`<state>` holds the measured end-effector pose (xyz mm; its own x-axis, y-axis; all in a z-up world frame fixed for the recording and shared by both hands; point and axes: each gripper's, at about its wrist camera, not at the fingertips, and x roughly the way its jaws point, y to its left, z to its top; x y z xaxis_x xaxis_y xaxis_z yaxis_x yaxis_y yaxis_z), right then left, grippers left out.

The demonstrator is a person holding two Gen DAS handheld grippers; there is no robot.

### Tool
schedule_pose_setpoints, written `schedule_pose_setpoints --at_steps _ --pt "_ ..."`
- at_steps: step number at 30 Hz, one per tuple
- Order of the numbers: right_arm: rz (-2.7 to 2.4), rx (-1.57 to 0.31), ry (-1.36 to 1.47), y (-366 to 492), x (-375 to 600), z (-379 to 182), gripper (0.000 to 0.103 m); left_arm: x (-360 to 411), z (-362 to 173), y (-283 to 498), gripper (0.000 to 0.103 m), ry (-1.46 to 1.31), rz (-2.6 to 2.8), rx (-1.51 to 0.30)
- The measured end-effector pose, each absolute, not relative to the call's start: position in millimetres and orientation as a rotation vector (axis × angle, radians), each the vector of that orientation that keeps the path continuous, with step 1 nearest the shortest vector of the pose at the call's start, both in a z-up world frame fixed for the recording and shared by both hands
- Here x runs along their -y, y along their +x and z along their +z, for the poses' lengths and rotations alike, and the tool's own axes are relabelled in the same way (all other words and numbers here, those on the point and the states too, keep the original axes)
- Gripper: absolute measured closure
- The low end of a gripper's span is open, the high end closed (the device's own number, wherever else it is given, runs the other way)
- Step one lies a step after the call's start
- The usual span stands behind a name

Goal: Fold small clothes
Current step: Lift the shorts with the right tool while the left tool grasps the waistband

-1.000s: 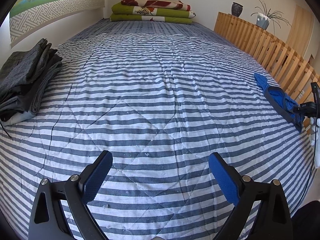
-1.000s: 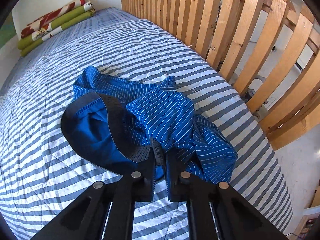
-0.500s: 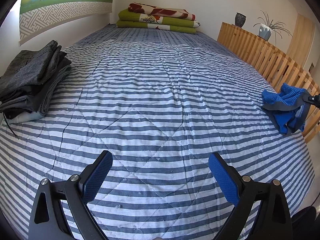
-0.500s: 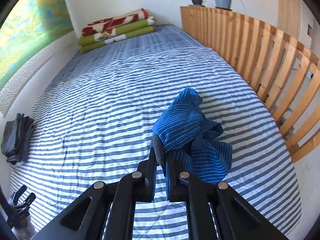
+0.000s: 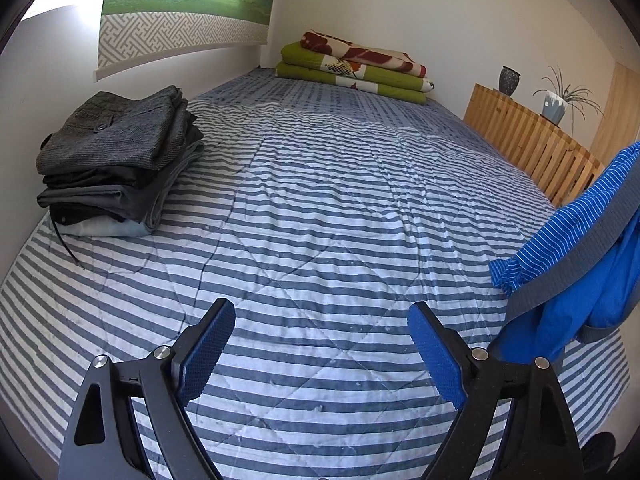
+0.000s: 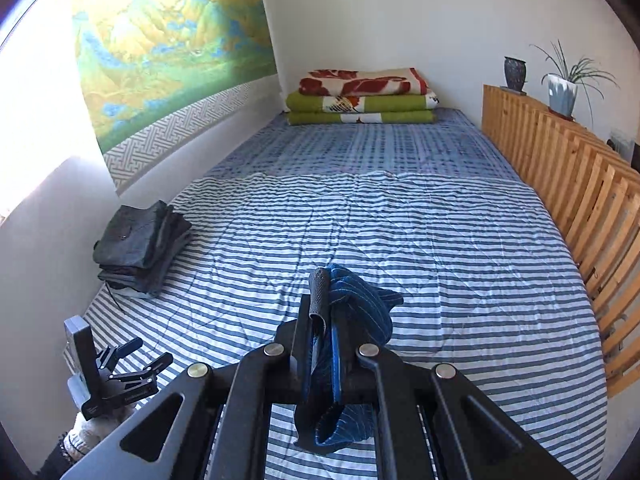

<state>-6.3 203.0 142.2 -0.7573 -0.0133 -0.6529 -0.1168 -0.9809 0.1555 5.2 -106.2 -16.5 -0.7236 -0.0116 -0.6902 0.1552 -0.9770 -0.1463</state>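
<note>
**Blue striped underwear pinched and lifted over the bed**

Blue pinstriped underwear (image 6: 352, 308) with a grey waistband hangs from the right gripper (image 6: 324, 344), whose jaws are pressed together on the waistband; the cloth bunches above the fingertips and droops below them, clear of the bedspread. In the left wrist view the same garment (image 5: 576, 240) dangles at the right edge, the grey band running diagonally across it, its lower folds just beside the left gripper's right finger.

The left gripper (image 5: 320, 352) stands spread, with nothing between its blue textured pads (image 5: 204, 356); its jaws have just been closing a little, over bare bedspread. From the right wrist view, this left gripper (image 6: 136, 360) shows at the near left, held by a hand in a light knit glove (image 6: 90, 428).

Below both lies the blue-and-white striped quilted bedspread (image 5: 320, 208). A stack of folded grey and dark clothes (image 5: 116, 160) sits at the left edge of the bed against the wall. At the far end lie folded green and red-patterned blankets (image 5: 356, 68). A wooden slatted rail (image 6: 560, 184) runs along the right side, with a dark vase (image 6: 515, 73) and a potted plant (image 6: 564, 88) on top of it. A landscape scroll (image 6: 168, 56) hangs on the left wall.
</note>
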Motion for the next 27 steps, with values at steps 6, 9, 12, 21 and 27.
schedule_pose_setpoints --at_steps 6,9,12,21,27 --pt "2.815 -0.273 -1.297 -27 -183 85 0.089 106 -28 4 0.017 1.205 -2.83 -0.271" --pt "2.66 -0.274 -1.512 -39 -183 17 0.08 83 -36 -1 0.02 1.251 -2.871 -0.2" --pt "2.591 -0.39 -1.592 -27 -195 -28 0.08 60 -43 -7 0.02 1.284 -2.914 -0.103" --pt "2.581 -0.757 -1.531 39 -256 -58 0.069 -4 -82 -44 0.03 1.426 -2.934 0.062" --pt "2.665 -0.72 -1.449 77 -269 -45 0.063 -23 -109 -68 0.03 1.551 -2.895 0.196"
